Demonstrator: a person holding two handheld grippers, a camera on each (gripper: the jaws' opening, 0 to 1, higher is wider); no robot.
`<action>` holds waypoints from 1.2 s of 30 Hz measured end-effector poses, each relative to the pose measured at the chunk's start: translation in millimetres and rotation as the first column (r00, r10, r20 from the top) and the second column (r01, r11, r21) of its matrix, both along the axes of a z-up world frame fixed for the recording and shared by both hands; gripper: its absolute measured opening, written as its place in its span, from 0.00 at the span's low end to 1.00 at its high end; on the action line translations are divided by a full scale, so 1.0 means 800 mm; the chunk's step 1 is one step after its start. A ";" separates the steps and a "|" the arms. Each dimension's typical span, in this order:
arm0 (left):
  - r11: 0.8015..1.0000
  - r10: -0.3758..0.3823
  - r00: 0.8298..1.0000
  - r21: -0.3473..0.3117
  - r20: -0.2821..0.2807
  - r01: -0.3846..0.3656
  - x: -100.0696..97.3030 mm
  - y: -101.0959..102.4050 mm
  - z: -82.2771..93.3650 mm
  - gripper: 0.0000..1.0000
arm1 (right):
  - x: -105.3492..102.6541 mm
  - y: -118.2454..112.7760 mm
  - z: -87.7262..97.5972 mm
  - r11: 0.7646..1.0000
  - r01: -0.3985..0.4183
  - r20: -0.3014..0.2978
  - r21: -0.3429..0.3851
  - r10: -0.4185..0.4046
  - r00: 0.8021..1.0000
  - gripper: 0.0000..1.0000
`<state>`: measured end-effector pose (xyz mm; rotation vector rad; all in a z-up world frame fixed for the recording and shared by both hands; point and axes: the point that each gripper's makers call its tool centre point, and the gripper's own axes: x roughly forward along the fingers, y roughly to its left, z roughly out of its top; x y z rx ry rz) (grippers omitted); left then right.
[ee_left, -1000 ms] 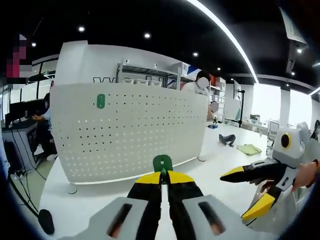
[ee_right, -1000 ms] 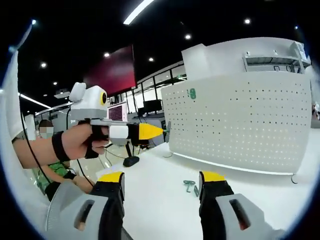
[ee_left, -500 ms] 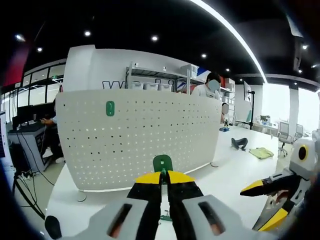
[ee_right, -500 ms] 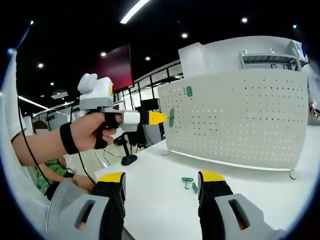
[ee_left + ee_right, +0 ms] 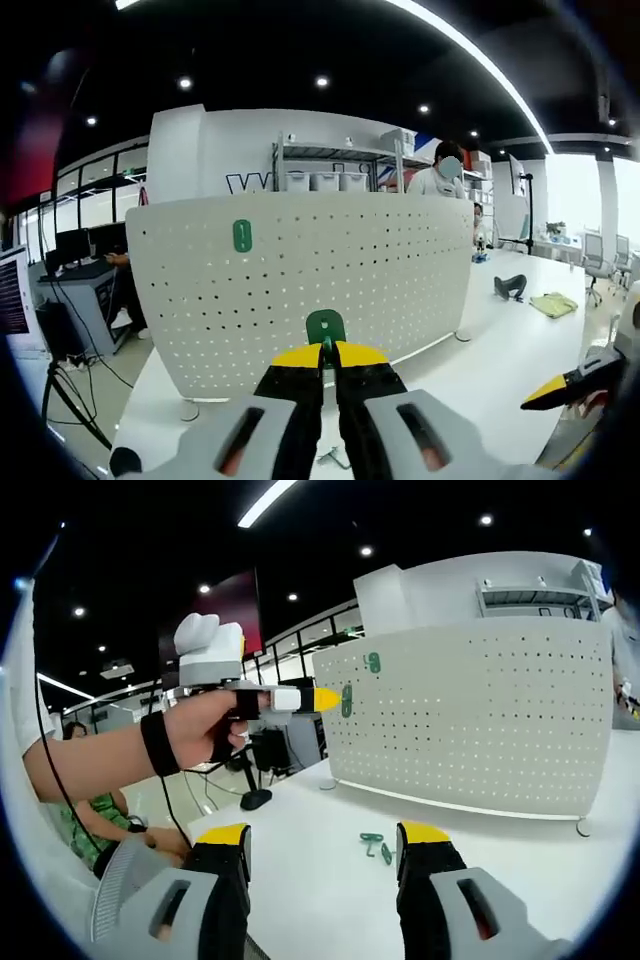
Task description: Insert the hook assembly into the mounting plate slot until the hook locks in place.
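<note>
A small green plastic hook piece with a rounded top (image 5: 325, 326) is pinched between the closed yellow-tipped black jaws of the left gripper (image 5: 325, 352), held in the air in front of a large white metal pegboard panel with rows of small holes (image 5: 330, 275). The panel stands upright on a white table (image 5: 490, 375).

In the right gripper view the same held hook (image 5: 346, 701) shows from the side, at the yellow tip of the left gripper (image 5: 325, 699), just in front of the panel's left end (image 5: 480, 720); whether it touches the panel cannot be told. A person's hand with a black wrist strap (image 5: 205, 735) grips that tool.

One more green hook piece is already mounted high on the panel (image 5: 241, 236), up and to the left of the held one; the right gripper view shows it too (image 5: 372, 662).

On the table, the right gripper view shows two small green parts lying near each other (image 5: 376, 845) in front of the panel. The left gripper view shows a small grey part at the base of its jaws (image 5: 331, 457), partly hidden.

The right gripper (image 5: 323, 836) has its two yellow-tipped black jaws spread wide apart, with nothing between them. Its yellow tip (image 5: 565, 389) comes into the left gripper view at the right edge.

Behind the panel stand a white shelving unit (image 5: 340, 165) and a person (image 5: 440, 178).
</note>
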<state>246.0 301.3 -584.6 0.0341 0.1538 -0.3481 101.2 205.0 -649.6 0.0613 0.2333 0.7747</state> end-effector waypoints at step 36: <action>0.988 0.119 0.990 0.086 0.079 -0.126 0.077 -0.003 0.037 0.03 | -0.006 -0.008 -0.001 1.000 0.018 -0.010 0.010 -0.018 1.000 0.59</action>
